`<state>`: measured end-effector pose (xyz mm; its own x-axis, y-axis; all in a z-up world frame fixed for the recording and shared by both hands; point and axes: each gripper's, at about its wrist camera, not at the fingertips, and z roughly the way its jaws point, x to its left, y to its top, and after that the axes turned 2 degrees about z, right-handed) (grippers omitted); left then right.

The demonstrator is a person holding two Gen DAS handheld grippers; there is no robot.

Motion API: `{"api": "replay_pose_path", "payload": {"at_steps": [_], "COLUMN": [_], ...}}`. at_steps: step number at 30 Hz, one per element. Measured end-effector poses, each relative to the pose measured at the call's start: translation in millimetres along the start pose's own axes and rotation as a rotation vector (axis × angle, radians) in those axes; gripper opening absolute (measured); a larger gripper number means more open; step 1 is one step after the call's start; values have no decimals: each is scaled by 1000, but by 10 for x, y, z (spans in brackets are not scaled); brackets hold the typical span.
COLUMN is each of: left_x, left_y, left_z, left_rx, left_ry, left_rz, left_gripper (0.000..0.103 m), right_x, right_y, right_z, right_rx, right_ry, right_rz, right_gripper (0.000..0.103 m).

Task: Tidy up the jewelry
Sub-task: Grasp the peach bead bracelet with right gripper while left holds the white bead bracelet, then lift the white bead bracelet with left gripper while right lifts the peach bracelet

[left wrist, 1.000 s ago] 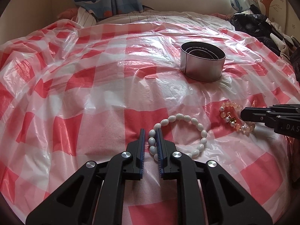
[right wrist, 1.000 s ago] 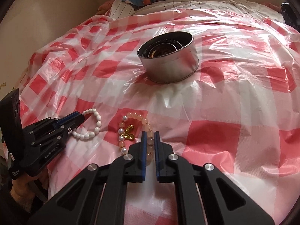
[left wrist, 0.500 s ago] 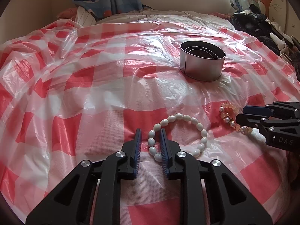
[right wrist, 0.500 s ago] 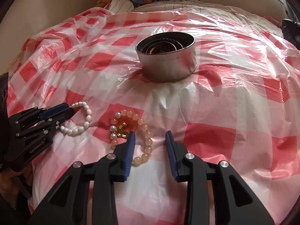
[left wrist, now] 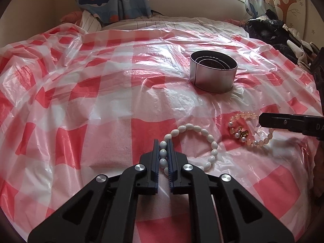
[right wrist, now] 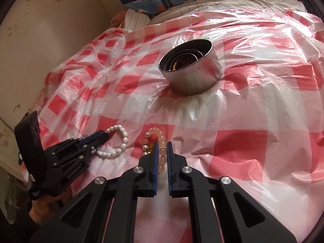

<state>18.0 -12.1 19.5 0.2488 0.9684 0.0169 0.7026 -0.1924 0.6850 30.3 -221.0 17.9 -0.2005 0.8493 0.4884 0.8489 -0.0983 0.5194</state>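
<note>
- Left claw: closed on the near-left arc of the white oval-bead bracelet. Its jaws have just been closing, and beads sit pinched between the blue pads. The rest of the loop lies flat on the red-and-white checked plastic sheet that covers the bed.
- Right claw: closed on the near arc of the peach round-bead bracelet with pearl beads and a gold charm. Its jaws have just been closing, and peach beads show between the pads. This bracelet also rests on the sheet, just to the right of the white one.
- Round silver metal tin: stands upright and open, farther along the bed, well apart from both bracelets. Dark coiled items show inside (what they are cannot be told).
- Progress, as judged: both grasps appear made; neither bracelet is lifted or moved to the tin. If the tin is the intended store, lift, carry and release remain for each bracelet.
- Caution: the sheet is thin and wrinkled and may catch on a pad during the lift.
</note>
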Motion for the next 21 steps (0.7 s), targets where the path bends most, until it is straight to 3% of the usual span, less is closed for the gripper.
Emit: {"api": "replay_pose_path", "payload": {"at_steps": [6,21], "left_x": [-11,-13], "left_y": [8,46], "left_z": [-38,-99], "left_rx": [-14,-38], "left_ry": [1,-10], "left_rz": [8,3], "left_gripper": [7,7], "right_x": [71,188], "right_y": [36,52], "right_z": [-121,-255], "right_rx": [-42,-107], "right_ry": [65,53], "right_rz": [2,-63], "right_gripper": [8,8]}}
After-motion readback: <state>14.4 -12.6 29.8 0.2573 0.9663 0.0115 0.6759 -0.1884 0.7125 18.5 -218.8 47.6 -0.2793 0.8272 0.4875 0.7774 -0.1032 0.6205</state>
